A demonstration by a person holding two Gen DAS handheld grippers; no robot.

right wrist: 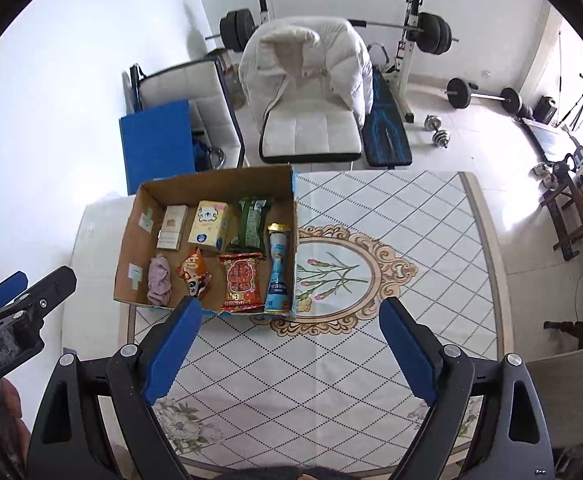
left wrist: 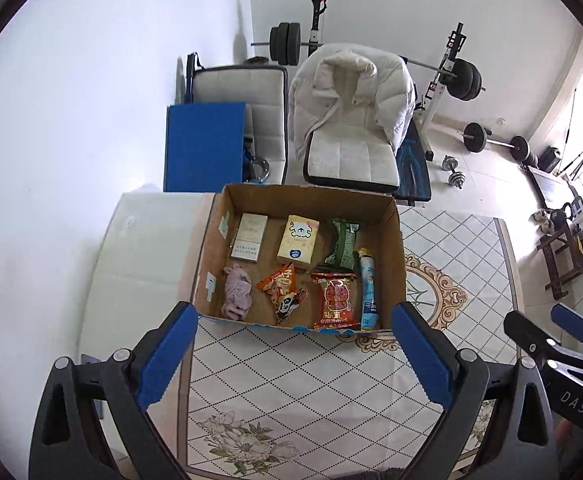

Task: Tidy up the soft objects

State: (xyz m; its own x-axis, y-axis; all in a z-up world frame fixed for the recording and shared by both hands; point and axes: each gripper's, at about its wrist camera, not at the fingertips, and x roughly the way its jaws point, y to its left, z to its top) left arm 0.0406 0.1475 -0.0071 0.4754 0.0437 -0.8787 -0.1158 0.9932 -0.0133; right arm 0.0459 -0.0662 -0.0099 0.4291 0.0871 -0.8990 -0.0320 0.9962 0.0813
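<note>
An open cardboard box (left wrist: 395, 236) (right wrist: 295, 208) sits on a table with a patterned cloth (left wrist: 291, 364) (right wrist: 371, 220). Inside lie a lilac cloth (left wrist: 236, 290) (right wrist: 159, 280), an orange snack bag (left wrist: 281, 286) (right wrist: 193, 274), a red packet (left wrist: 336, 300) (right wrist: 240, 284), a blue tube (left wrist: 368, 292) (right wrist: 278, 268), a green packet (left wrist: 341, 244) (right wrist: 251, 222), a yellow tissue pack (left wrist: 297, 242) (right wrist: 209, 224) and a white carton (left wrist: 247, 237) (right wrist: 171, 227). My left gripper (left wrist: 293, 316) is open and empty at the box's near wall. My right gripper (right wrist: 291, 312) is open and empty over the cloth, near the box's near right corner.
Beyond the table stand a white chair with a puffy white jacket (left wrist: 347, 92) (right wrist: 307, 60), a second white seat (left wrist: 247, 100), a blue panel (left wrist: 203, 144) (right wrist: 157, 144) and barbell gear (left wrist: 463, 76) (right wrist: 431, 32). Dumbbells (left wrist: 453, 170) lie on the floor.
</note>
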